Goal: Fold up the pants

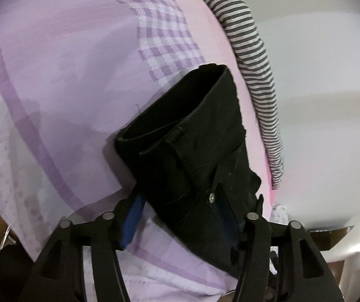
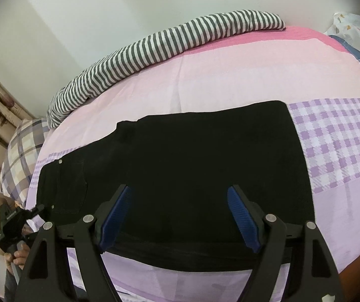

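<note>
1. On the bed (image 2: 230,75), over its pink and lilac sheet (image 1: 54,88), black pants (image 2: 192,156) lie folded flat, waistband end toward the plaid pillow (image 2: 21,156).
2. Right gripper (image 2: 180,216) hovers above the pants' near edge, its blue-padded fingers (image 2: 115,216) spread wide, gripping nothing.
3. Left gripper (image 1: 177,216) has its fingers about half apart around the waistband end; the cloth sits between them, and whether the pads press it I cannot tell.
4. A striped cloth (image 2: 154,42) lies along the bed's far edge, apart from the pants.
</note>
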The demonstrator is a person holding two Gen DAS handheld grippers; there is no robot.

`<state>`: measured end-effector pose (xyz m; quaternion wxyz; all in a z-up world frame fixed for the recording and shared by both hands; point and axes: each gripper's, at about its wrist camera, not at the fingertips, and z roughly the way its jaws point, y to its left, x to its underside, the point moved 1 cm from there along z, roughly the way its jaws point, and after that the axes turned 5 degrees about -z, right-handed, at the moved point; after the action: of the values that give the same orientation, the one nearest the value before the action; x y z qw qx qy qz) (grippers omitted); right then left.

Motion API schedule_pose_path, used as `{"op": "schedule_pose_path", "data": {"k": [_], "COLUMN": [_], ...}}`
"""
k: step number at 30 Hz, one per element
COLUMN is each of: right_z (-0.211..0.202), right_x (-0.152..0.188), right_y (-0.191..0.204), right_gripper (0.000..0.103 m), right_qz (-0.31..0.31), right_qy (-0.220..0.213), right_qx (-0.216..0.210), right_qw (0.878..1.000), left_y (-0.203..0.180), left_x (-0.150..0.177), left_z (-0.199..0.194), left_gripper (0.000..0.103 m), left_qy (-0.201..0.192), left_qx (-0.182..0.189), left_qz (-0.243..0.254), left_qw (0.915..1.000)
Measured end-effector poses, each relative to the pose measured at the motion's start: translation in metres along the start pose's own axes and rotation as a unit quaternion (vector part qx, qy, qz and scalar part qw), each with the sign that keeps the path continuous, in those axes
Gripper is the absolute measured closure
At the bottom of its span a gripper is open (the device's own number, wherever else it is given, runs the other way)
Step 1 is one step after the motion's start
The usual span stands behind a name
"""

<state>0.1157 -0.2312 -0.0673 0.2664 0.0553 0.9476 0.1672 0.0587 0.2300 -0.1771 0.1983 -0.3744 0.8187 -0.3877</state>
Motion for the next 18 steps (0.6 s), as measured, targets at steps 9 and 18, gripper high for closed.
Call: {"op": "schedule_pose_path", "data": {"k": [9, 18], "right_z": [0.005, -0.014], "right_x": [0.005, -0.002], "right_y": [0.006, -0.004], "right_gripper": [0.026, 0.026], "right_qz": [-0.003, 0.024], "right_qy": [0.006, -0.025], "right_qx": [-0.010, -0.017], "right_qw": [1.000, 0.999], "left_y": [-0.004, -0.074], "left_x": [0.003, 0.028], "left_z": [0.003, -0.015], "left_gripper": [0.069, 0.090], "left_qy": [-0.023, -0.074], "left_qx": [-0.040, -0.072], "left_qz": [0.034, 0.163], "left_qw": [0.9984, 0.9812]}}
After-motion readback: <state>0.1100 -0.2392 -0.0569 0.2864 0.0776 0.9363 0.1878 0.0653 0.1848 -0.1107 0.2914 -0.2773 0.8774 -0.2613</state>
